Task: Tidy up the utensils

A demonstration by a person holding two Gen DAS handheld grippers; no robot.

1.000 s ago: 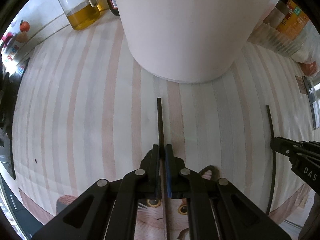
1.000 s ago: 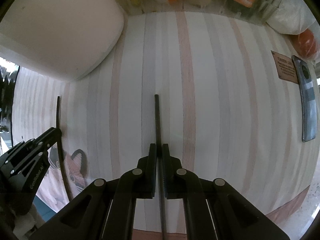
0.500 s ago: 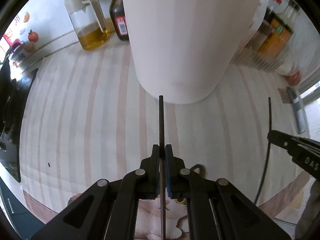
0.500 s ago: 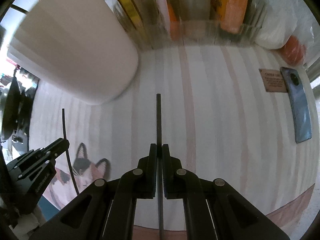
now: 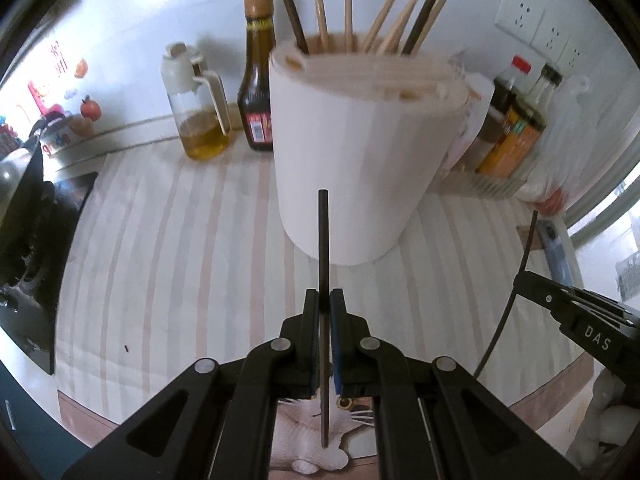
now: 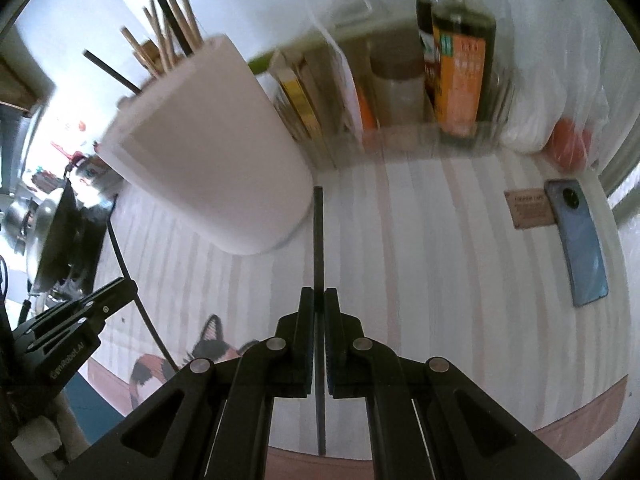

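Left wrist view is showing the left gripper (image 5: 325, 300) clamping narrowly on a dark chopstick (image 5: 323, 248), whose shaft is running straight out between the fingers toward the white utensil holder (image 5: 360, 152). That holder is standing on the striped desk (image 5: 160, 240) just beyond the chopstick's tip, with wooden and dark chopsticks (image 5: 384, 28) sticking up out of its top. To the holder's left, at the far edge, a glass oil jug (image 5: 198, 108) and a dark sauce bottle (image 5: 256, 80) are standing side by side. At the right edge the right gripper (image 5: 524, 280) is gripping a second dark chopstick (image 5: 524, 248).

Right wrist view is showing the right gripper (image 6: 319, 300) pinched tight on its own chopstick (image 6: 318, 240), the tip lying just right of the holder (image 6: 208, 152). A blue phone (image 6: 576, 240) is lying on the desk at the right, near a clear rack of bottles (image 6: 460, 80) at the far side. The left gripper (image 6: 128, 284) is sitting at the left edge with its chopstick (image 6: 120, 256)
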